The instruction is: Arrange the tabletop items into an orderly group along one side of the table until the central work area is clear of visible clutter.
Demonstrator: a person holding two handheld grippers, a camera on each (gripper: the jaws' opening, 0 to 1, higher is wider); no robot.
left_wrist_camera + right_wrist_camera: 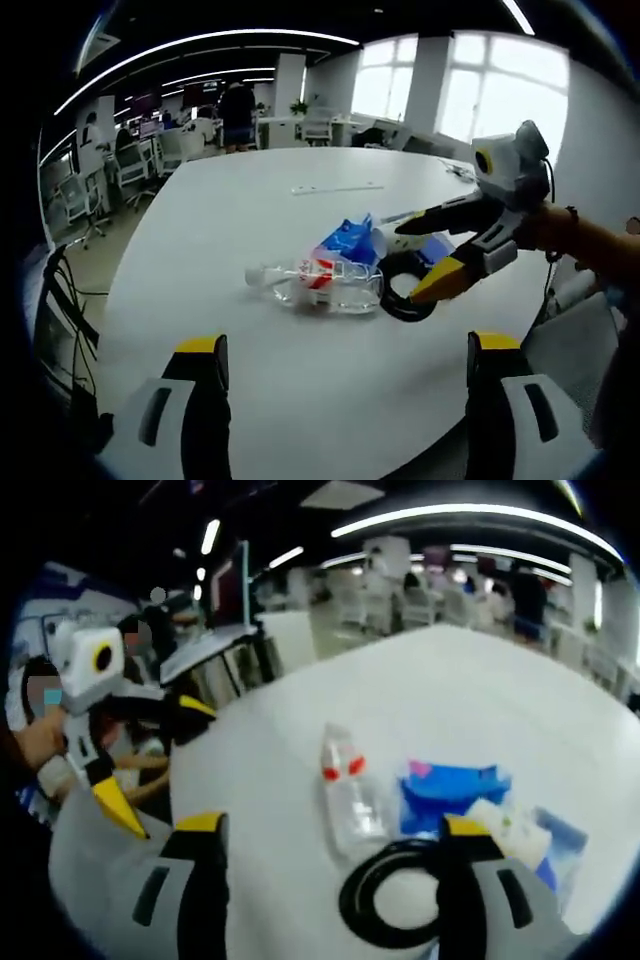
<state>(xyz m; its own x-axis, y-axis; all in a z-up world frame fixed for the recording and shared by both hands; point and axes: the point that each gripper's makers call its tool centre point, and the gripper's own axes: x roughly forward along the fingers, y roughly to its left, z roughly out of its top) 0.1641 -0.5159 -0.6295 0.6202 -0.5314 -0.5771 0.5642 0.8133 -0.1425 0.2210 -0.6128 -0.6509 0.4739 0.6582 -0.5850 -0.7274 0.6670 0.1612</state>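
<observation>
Right claw (pixel 425 258) jaws apart over black ring (pixel 404 290), beside bottle (pixel 320 284) and blue pack (pixel 348 240), mid-worktop (pixel 250 215). Left claw (pixel 345 400) jaws apart, holding nothing, near worktop edge.

In the left gripper view, the left gripper (pixel 345 390) rises from the bottom edge with its 2 yellow-tipped fingers (pixel 203 352) spread wide apart and nothing between them. The right gripper (pixel 425 260) reaches in from the right side, held by a forearm in an orange sleeve (pixel 590 243); its 2 fingers point left and down, parted.

In the right gripper view, the right gripper's own 2 fingers (pixel 200 830) stand wide apart. The left gripper (pixel 165 755) shows at the left edge, gripped by a hand (pixel 40 735).
</observation>
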